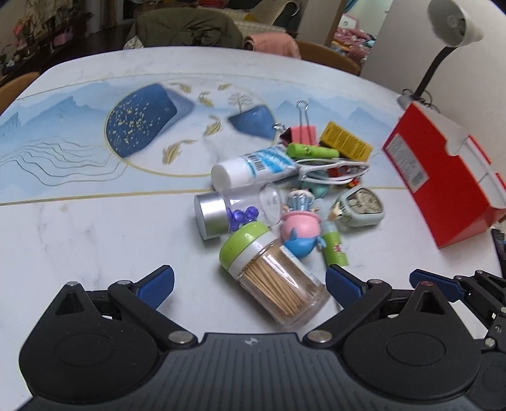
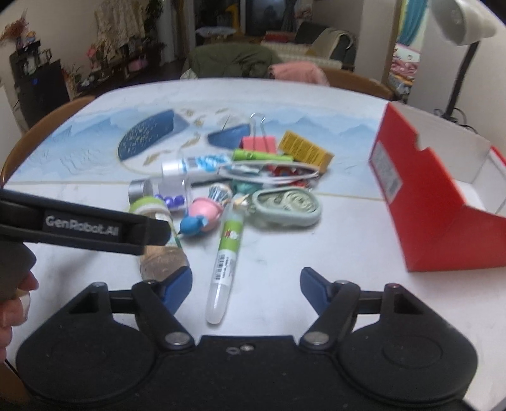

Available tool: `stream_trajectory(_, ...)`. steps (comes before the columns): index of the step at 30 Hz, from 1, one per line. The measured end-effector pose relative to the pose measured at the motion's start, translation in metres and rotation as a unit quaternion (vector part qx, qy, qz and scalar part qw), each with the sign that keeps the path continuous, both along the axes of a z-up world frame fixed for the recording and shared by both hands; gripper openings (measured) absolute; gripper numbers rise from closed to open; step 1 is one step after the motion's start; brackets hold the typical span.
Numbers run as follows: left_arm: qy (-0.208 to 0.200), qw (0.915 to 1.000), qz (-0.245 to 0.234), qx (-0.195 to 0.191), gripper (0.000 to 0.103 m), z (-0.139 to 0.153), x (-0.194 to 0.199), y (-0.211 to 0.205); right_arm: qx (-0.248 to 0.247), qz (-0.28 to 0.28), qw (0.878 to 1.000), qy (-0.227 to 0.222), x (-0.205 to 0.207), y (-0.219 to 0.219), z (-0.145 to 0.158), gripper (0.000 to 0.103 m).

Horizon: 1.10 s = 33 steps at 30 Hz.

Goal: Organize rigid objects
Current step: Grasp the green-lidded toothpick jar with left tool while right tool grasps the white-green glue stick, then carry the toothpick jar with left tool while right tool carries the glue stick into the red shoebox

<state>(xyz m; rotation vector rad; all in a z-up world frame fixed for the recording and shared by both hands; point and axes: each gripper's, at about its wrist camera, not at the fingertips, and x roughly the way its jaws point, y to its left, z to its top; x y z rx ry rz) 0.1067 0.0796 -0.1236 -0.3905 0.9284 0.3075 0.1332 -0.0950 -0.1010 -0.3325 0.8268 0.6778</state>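
A heap of small items lies mid-table. My left gripper (image 1: 249, 287) is open low over the table, and a toothpick jar (image 1: 275, 281) with a green lid lies on its side between the blue pads, its glass base close to the right pad. My right gripper (image 2: 246, 289) is open too, and a green-and-white tube (image 2: 226, 262) lies lengthwise between its pads without touching them. Behind are a pink-and-blue figurine (image 2: 202, 218), a silver-capped bead jar (image 1: 218, 215), a white tube (image 1: 253, 167), a pink binder clip (image 1: 303, 132) and a yellow box (image 1: 346, 144).
An open red cardboard box (image 2: 427, 196) stands at the right of the table, white inside. A pale green tin (image 2: 284, 205) lies beside the heap. A desk lamp (image 1: 455, 22) rises behind the box. Chairs line the table's far edge. A hand (image 2: 12, 303) shows at left.
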Motion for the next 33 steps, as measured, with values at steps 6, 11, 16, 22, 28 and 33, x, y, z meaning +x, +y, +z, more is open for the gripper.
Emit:
stream_trajectory(6, 0.01, 0.9999, 0.008, -0.011, 0.098, -0.007, 0.01, 0.001, -0.018, 0.025, 1.0, 0.003, 0.008, 0.016, -0.017, 0.063)
stream_trajectory(11, 0.01, 0.9997, 0.009, -0.021, 0.084, -0.01, 0.014, 0.001, -0.024, 0.038, 0.999, 0.009, 0.016, 0.026, -0.024, 0.056)
stream_trajectory(16, 0.022, 0.9996, 0.011, -0.011, 0.066, -0.013, 0.013, -0.001, -0.035, 0.034, 0.999, 0.013, 0.025, 0.031, -0.032, 0.046)
stream_trajectory(22, 0.017, 0.9997, 0.015, -0.009, 0.059, -0.014, 0.009, -0.002, -0.03, 0.031, 0.999, 0.015, 0.031, 0.033, -0.033, 0.037)
stream_trajectory(28, 0.014, 0.9996, 0.024, -0.008, 0.056, -0.012, 0.002, 0.0, -0.025, 0.034, 0.999, 0.024, 0.031, 0.037, -0.032, 0.018)
stream_trajectory(33, 0.013, 0.9997, 0.021, -0.009, 0.051, -0.011, -0.006, -0.002, -0.015, 0.026, 0.999, 0.044, 0.03, 0.031, -0.029, 0.016)
